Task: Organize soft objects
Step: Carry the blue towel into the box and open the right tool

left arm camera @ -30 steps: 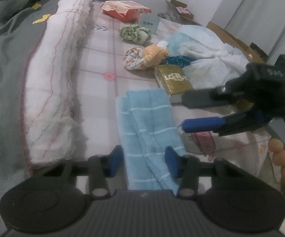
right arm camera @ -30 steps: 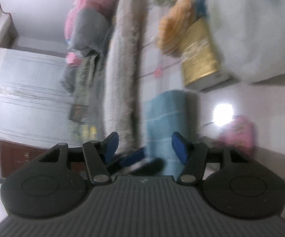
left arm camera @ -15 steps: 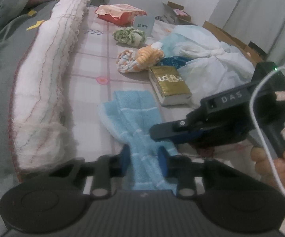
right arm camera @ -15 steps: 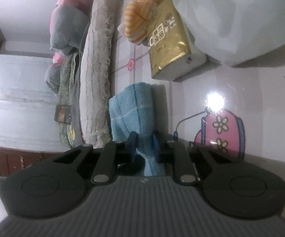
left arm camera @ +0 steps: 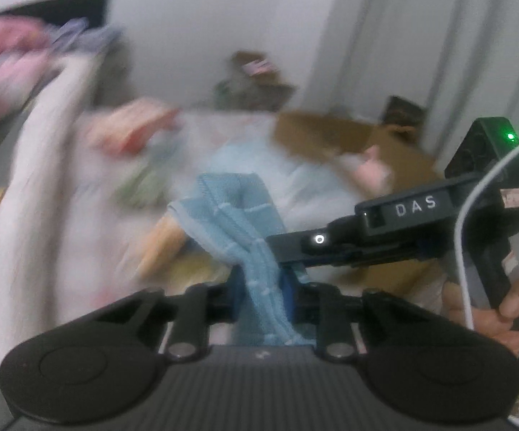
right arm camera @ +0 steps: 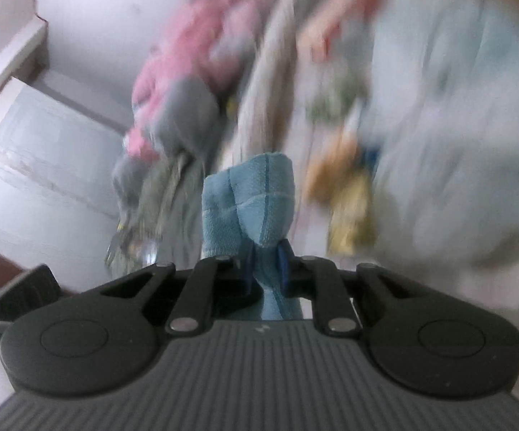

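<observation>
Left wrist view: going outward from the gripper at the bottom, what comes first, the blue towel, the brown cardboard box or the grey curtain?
1. Blue towel, pinched in the left gripper.
2. Brown cardboard box, beyond it, right of centre.
3. Grey curtain, farthest, upper right.

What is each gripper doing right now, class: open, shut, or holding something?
Left gripper: jaws just closing, now shut on the blue towel.
Right gripper: shut on the same blue towel.
</observation>
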Demonstrator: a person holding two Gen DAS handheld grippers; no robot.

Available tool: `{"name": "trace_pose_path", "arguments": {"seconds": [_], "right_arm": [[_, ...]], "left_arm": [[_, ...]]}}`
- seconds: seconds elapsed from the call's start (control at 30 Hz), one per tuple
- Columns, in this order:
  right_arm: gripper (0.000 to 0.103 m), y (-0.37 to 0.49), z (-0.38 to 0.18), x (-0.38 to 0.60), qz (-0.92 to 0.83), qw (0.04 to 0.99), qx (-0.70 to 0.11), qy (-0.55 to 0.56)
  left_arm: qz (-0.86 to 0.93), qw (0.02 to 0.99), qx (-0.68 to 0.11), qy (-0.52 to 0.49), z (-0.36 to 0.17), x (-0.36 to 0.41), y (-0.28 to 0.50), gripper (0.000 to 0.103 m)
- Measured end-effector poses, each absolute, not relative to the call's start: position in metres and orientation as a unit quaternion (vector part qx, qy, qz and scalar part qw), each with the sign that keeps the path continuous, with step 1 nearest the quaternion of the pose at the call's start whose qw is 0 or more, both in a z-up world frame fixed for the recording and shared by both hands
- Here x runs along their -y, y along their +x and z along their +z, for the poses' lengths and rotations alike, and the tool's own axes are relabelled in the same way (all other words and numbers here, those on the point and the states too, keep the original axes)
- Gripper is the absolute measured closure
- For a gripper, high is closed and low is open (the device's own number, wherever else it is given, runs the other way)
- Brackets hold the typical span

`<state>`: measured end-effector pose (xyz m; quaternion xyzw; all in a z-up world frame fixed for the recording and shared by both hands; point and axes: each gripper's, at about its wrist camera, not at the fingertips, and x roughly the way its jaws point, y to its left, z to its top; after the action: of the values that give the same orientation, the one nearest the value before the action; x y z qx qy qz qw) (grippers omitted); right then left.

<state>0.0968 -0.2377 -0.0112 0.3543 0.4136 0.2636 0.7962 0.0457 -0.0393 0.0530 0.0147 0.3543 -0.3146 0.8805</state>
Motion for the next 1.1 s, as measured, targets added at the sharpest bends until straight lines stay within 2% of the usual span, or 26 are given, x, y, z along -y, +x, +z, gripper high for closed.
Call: {"name": "trace_pose_path", "arguments": {"seconds": [0.23, 0.43, 0.57, 0.8, 0.87, 0.93, 1.0, 1.1], "right_arm": [[0.090, 0.098, 0.055, 0.374, 0.169, 0.864, -0.350, 0.320], [0.090, 0.119, 0.056, 0.485, 0.061, 0.883, -0.369, 0.282], [0.090, 0.128, 0.035, 0.539, 0.017, 0.881, -0.399, 0.252], [0.089, 0.150, -0.002, 0.561, -0.023, 0.876, -0.460, 0.147], [0.088, 0.159, -0.012, 0.558, -0.031, 0.873, -0.471, 0.124], [0.088, 0.164, -0.017, 0.556, -0.041, 0.871, -0.478, 0.106], [0.087, 0.164, -0.016, 0.552, -0.046, 0.873, -0.478, 0.091], [0.080, 0.163, -0.014, 0.550, -0.050, 0.876, -0.473, 0.083]], "left_arm": [[-0.418, 0.846, -0.330, 0.040, 0.091, 0.193, 0.097, 0.079], [-0.465, 0.796, -0.385, 0.034, 0.066, 0.326, 0.144, 0.079], [-0.475, 0.769, -0.426, 0.034, 0.034, 0.384, 0.163, 0.078], [-0.452, 0.738, -0.500, 0.035, -0.023, 0.420, 0.186, 0.068], [-0.444, 0.732, -0.516, 0.039, -0.035, 0.423, 0.190, 0.061], [-0.438, 0.727, -0.528, 0.037, -0.042, 0.426, 0.193, 0.051], [-0.435, 0.728, -0.529, 0.034, -0.043, 0.422, 0.192, 0.046], [-0.438, 0.729, -0.525, 0.039, -0.039, 0.422, 0.192, 0.041]]}}
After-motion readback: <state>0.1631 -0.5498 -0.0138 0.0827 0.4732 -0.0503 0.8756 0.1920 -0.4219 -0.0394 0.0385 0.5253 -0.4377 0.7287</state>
